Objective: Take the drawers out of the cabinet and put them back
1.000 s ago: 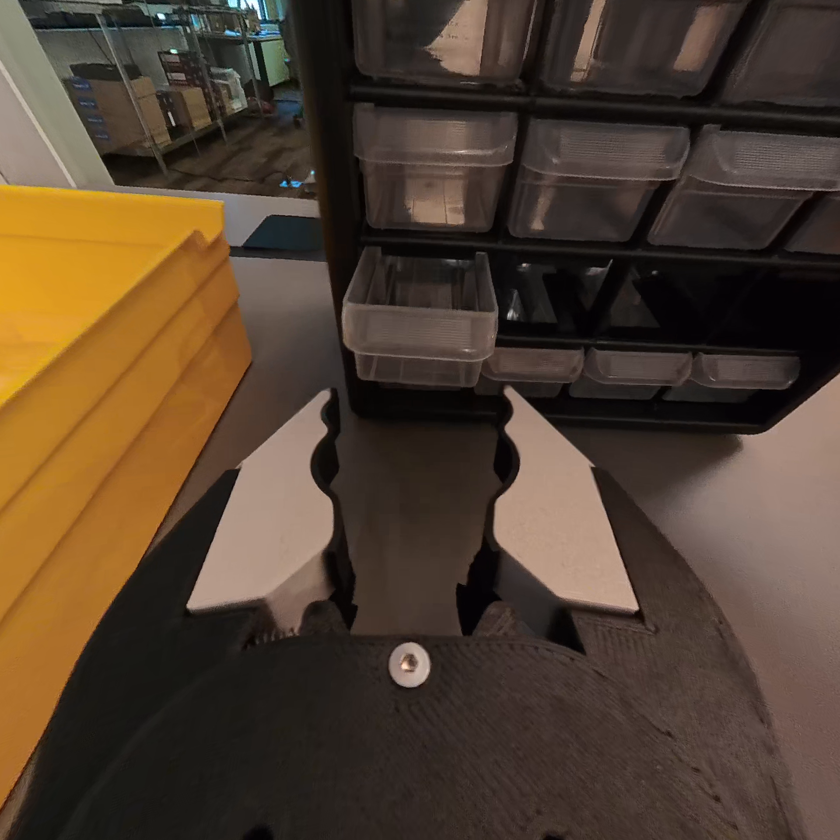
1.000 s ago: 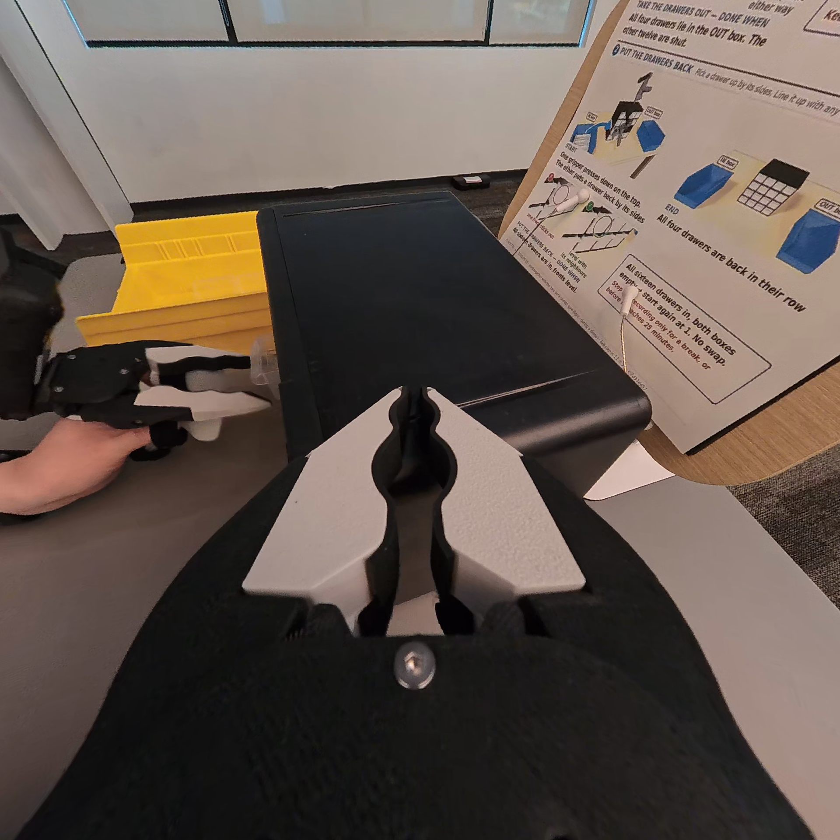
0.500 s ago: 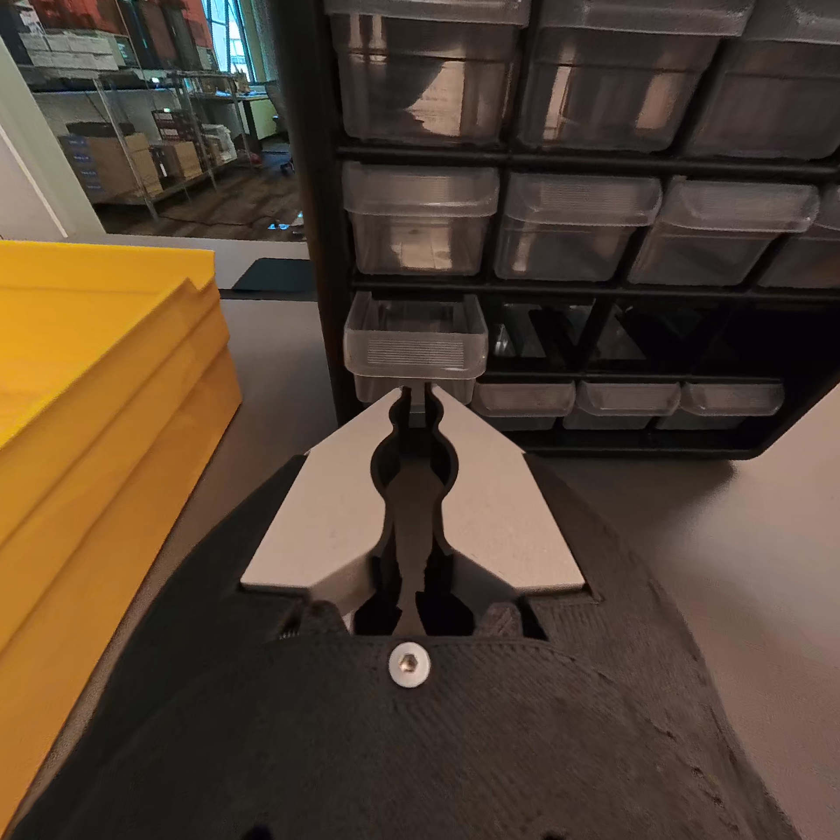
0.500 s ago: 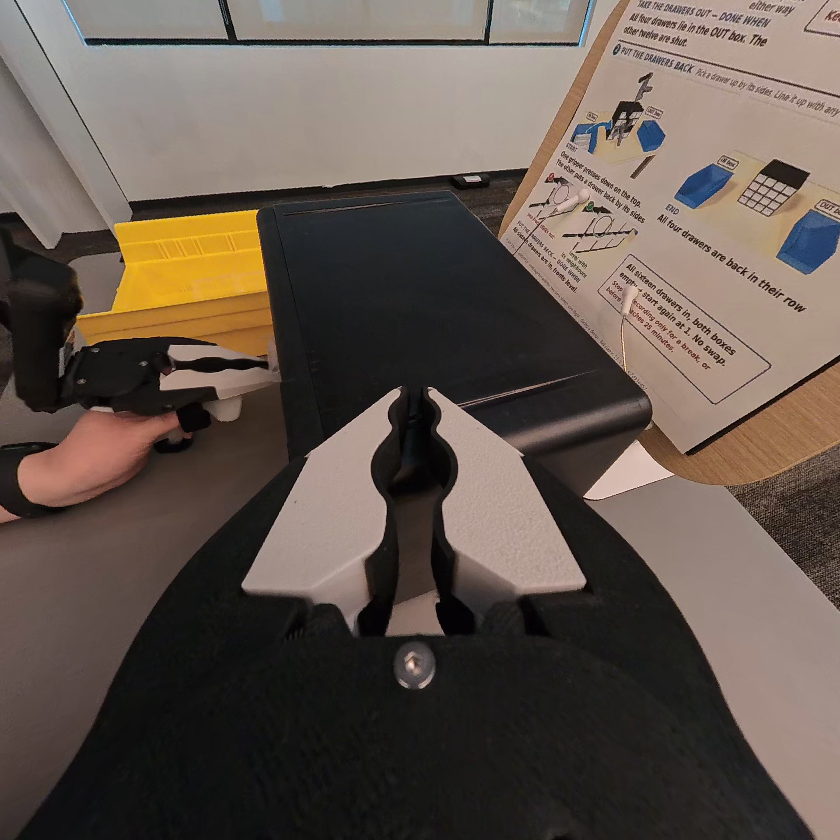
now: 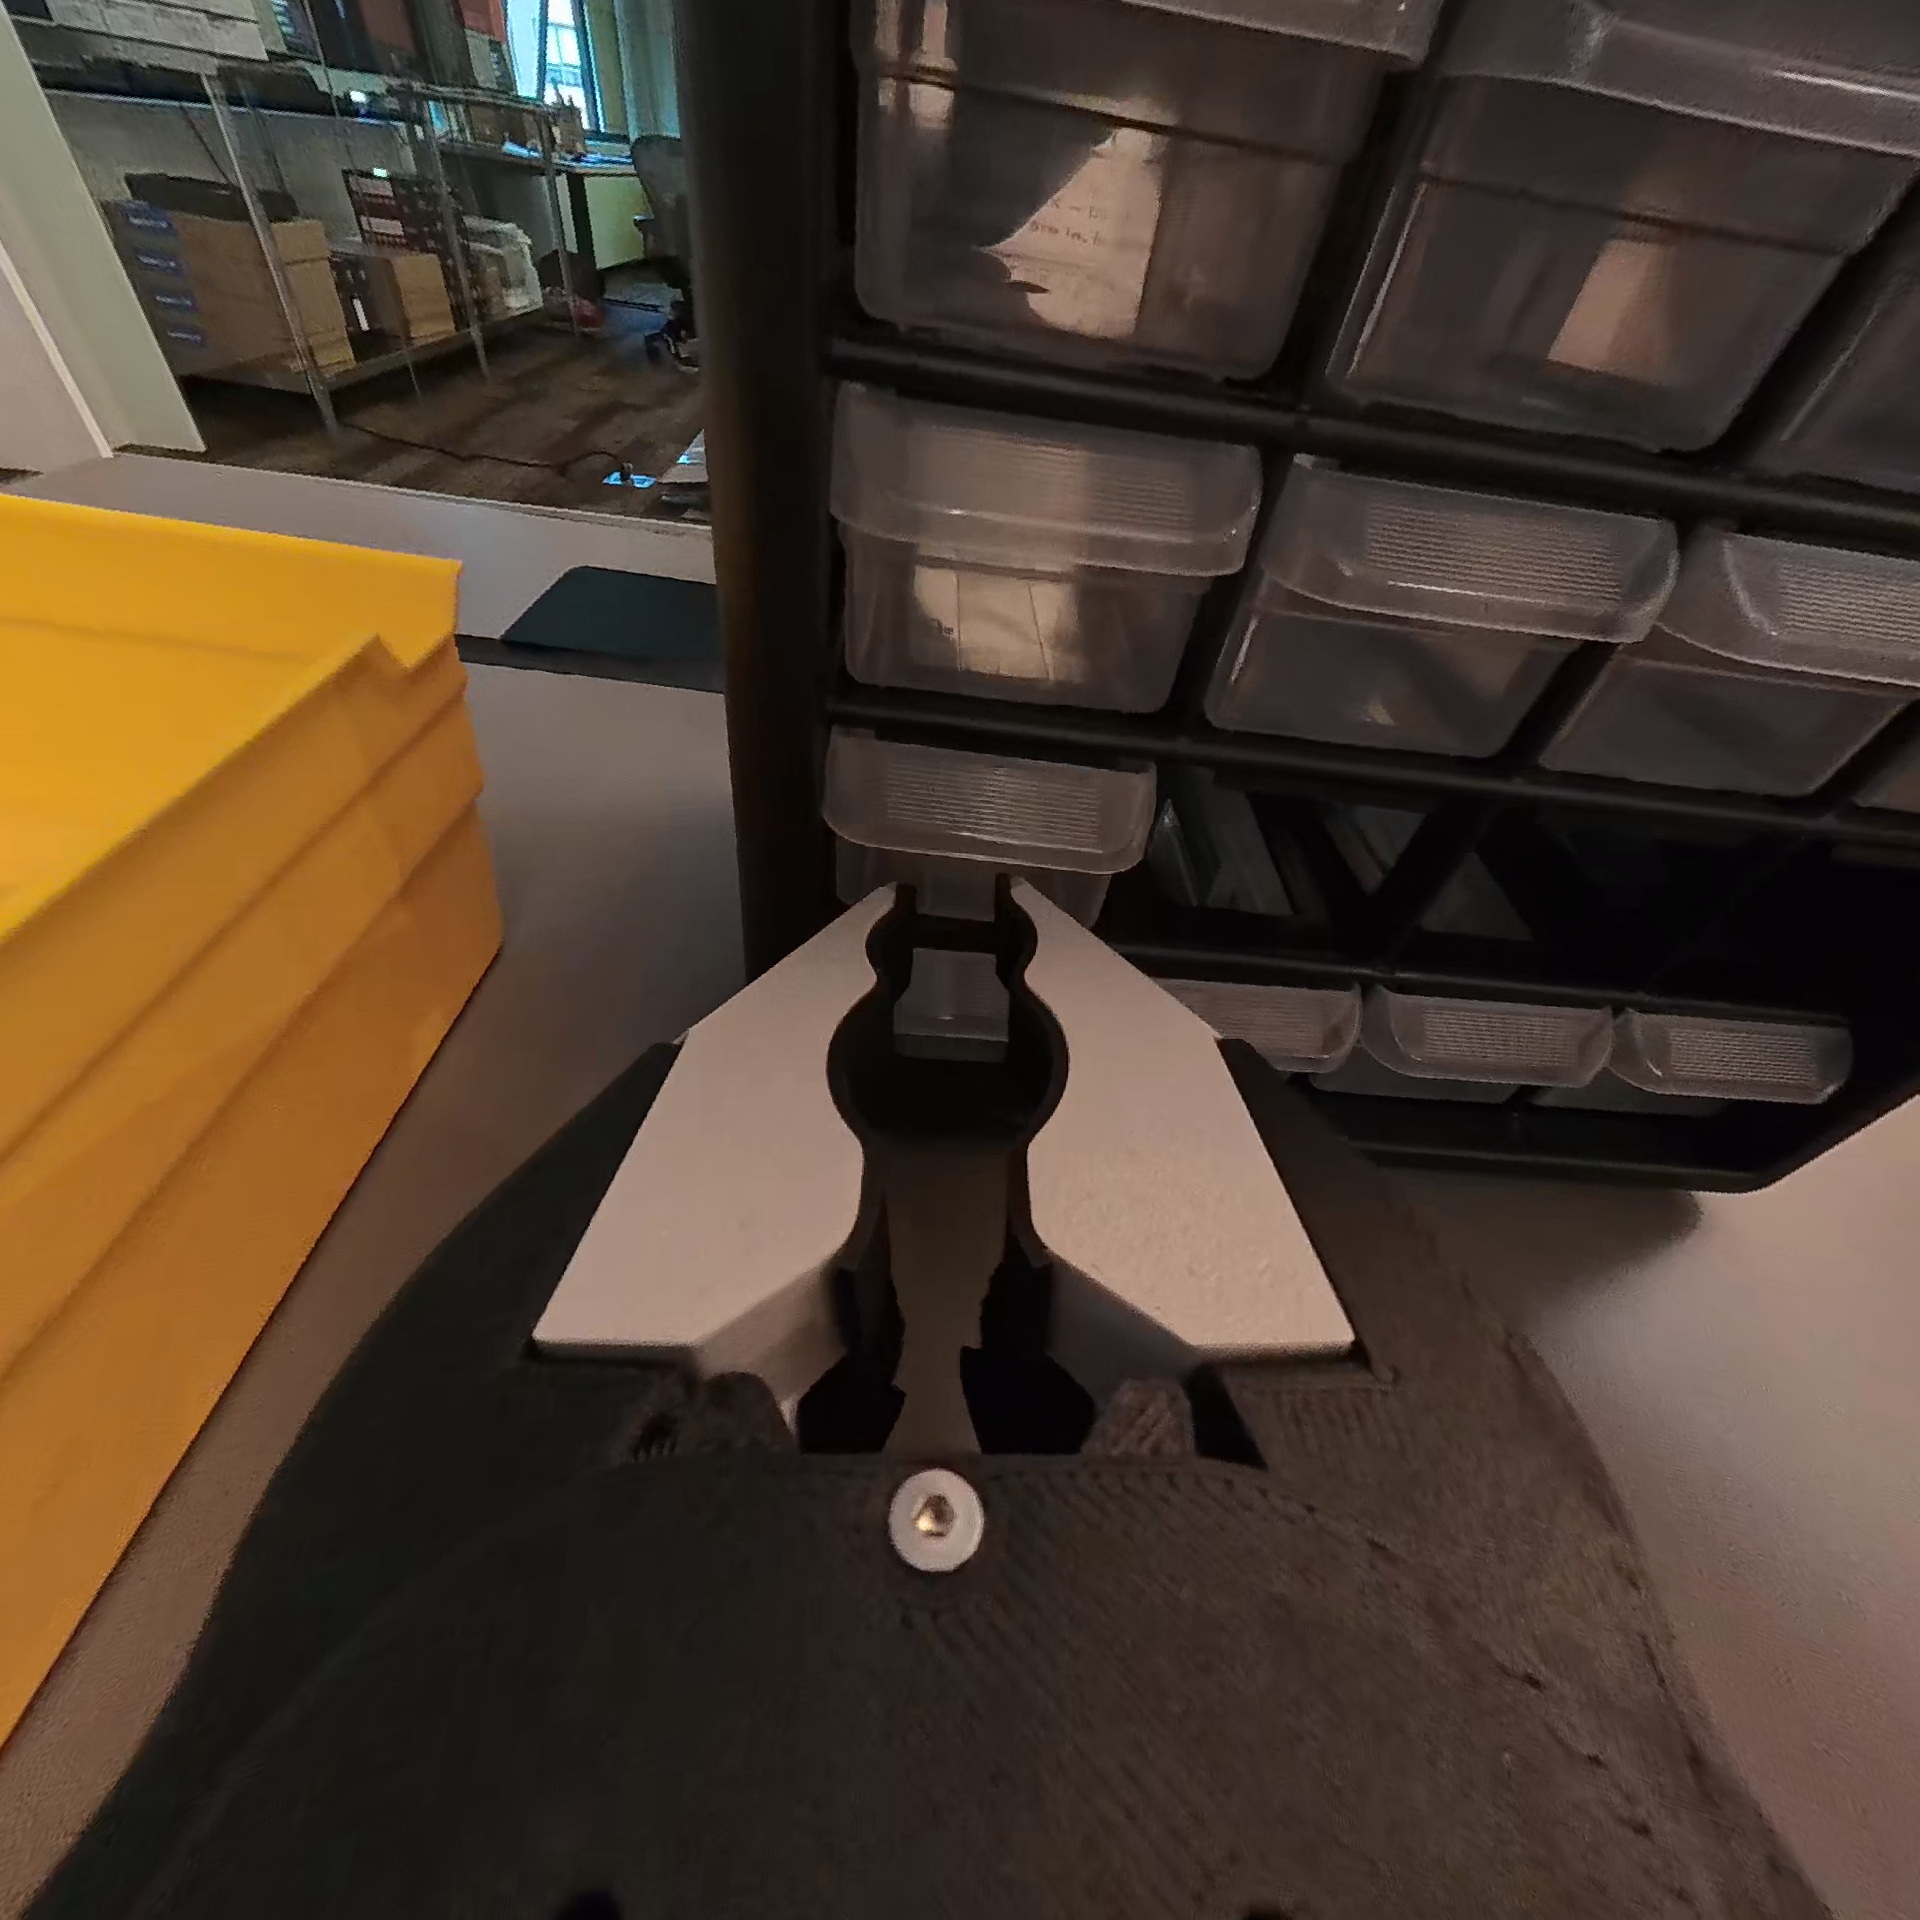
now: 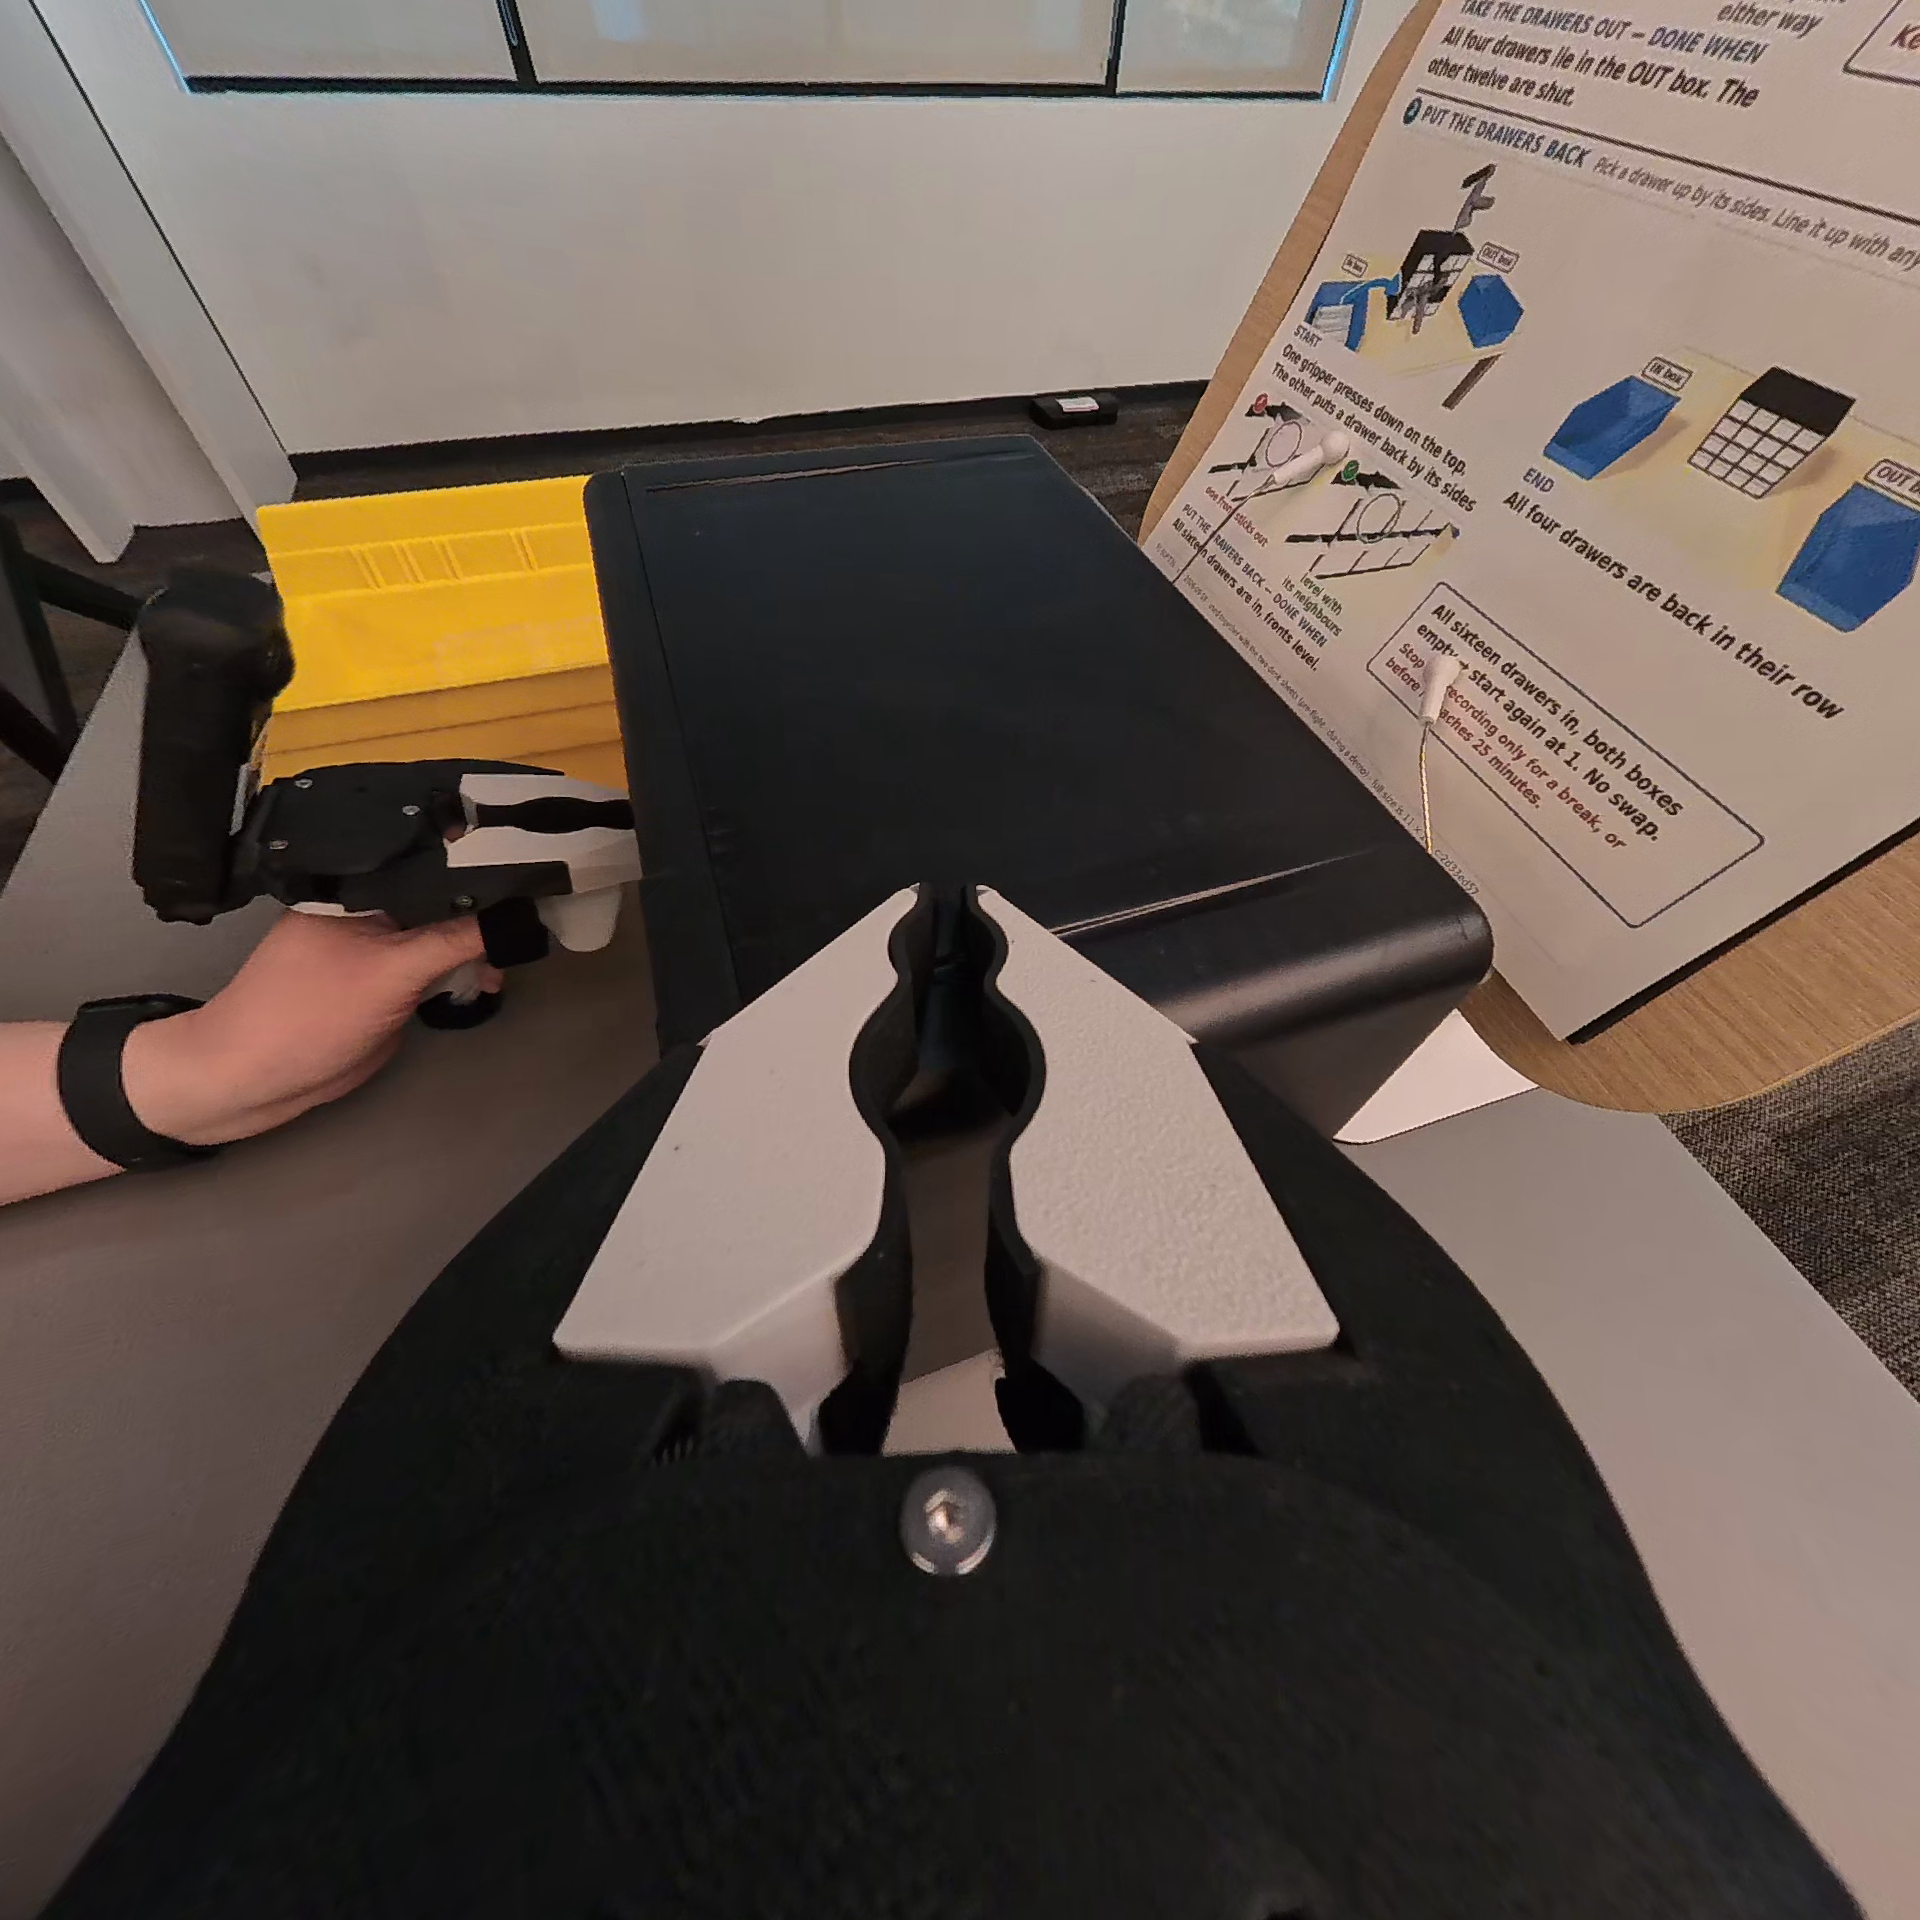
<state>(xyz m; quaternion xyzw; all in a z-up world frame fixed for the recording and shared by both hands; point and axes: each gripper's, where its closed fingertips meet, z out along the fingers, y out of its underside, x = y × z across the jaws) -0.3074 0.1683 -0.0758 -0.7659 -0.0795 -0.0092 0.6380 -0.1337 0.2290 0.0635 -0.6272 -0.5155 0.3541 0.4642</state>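
Change: since a second ago the left gripper [image 5: 951,899] has moved up to the cabinet [image 5: 774,520] and its fingers have drawn together; the clear drawer [image 5: 987,805], then sticking well out, now sits nearly flush in its slot.
Yellow bins [image 5: 208,883]: stacked at the left of the left wrist frame, on the grey counter [image 5: 1714,1351].
Left gripper: fingers closed on the small tab under the drawer's front, at frame centre.
Drawer: leftmost slot of the third visible row; the slots to its right are empty.
Hand [image 6: 301,1013]: left edge of the right wrist frame, holding the left gripper against the cabinet's front.
Right gripper [image 6: 948,894]: fingers nearly together, gripping nothing, over the cabinet's black top.
Instruction board [image 6: 1558,468]: leaning at upper right.
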